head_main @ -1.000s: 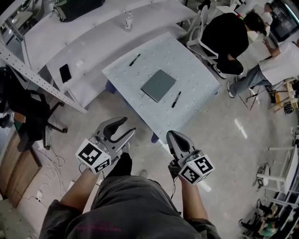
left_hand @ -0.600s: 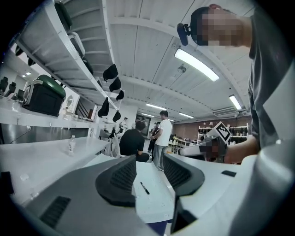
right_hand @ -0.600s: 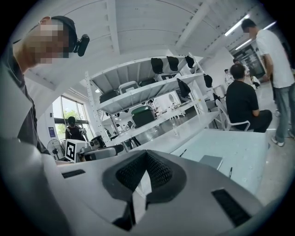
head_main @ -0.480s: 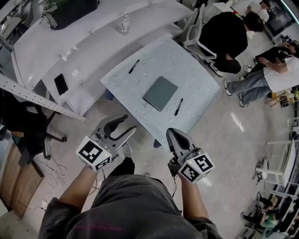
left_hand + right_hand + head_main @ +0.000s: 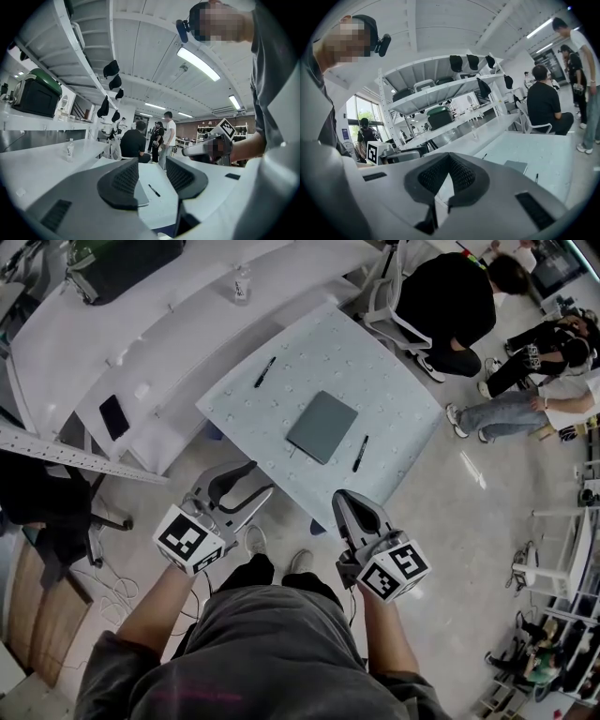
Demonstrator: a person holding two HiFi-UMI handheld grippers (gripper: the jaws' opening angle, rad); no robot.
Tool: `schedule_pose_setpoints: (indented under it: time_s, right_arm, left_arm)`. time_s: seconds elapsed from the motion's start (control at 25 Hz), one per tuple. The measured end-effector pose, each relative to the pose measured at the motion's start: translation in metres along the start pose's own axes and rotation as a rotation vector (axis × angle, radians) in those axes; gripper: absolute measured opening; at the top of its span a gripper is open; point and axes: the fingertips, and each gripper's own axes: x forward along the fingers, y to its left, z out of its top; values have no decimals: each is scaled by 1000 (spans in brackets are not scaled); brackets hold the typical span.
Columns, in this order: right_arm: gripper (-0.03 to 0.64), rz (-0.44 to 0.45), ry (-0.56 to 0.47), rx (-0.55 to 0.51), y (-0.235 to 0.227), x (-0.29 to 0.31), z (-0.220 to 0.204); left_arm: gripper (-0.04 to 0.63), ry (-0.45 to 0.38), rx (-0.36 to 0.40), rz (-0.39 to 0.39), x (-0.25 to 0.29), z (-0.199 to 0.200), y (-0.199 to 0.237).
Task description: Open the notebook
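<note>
Left gripper (image 5: 258, 479) spread wide, nothing held; in the left gripper view (image 5: 152, 176) only the distant notebook (image 5: 140, 194) framed in the gap between the jaws. Right gripper (image 5: 345, 507) closed on itself, pads meeting at the tips in the right gripper view (image 5: 449, 161), nothing pinched. Both held low at waist height, short of the table (image 5: 394, 381), touching nothing. Notebook (image 5: 322, 427) closed, grey cover up, flat near the table's middle, at 12 o'clock from the grippers and well apart from them. One black pen (image 5: 265, 371) at 10 o'clock from the notebook, another pen (image 5: 360, 453) just beside it at 4 o'clock. Step in hand, by my read: approach only, opening not yet begun. Next move likely: step in to the near table edge, open the right jaws, drop a jaw tip to the cover's free edge, pin the notebook with the other gripper, then lift and swing the cover over. Can't tell from here which long edge is the spine; worth checking before committing. Thin cover, so a shallow, low entry needed.
</note>
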Motion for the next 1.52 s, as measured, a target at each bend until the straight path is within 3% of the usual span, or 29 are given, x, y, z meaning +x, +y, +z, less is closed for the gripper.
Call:
schedule_pose_setpoints:
  time_s: [0.52,1.12,1.52]
  right_arm:
    - [3,-10,22,33,-45,27,-3]
    - [3,29,156,121,-166,64,-33]
    - [3,24,237,192,-226,79,-68]
  left_arm:
    - [179,91,35,0,45,-33,24]
    - [175,288,85,42,151,-123,56]
    - [175,466,229,7,197,-193,74]
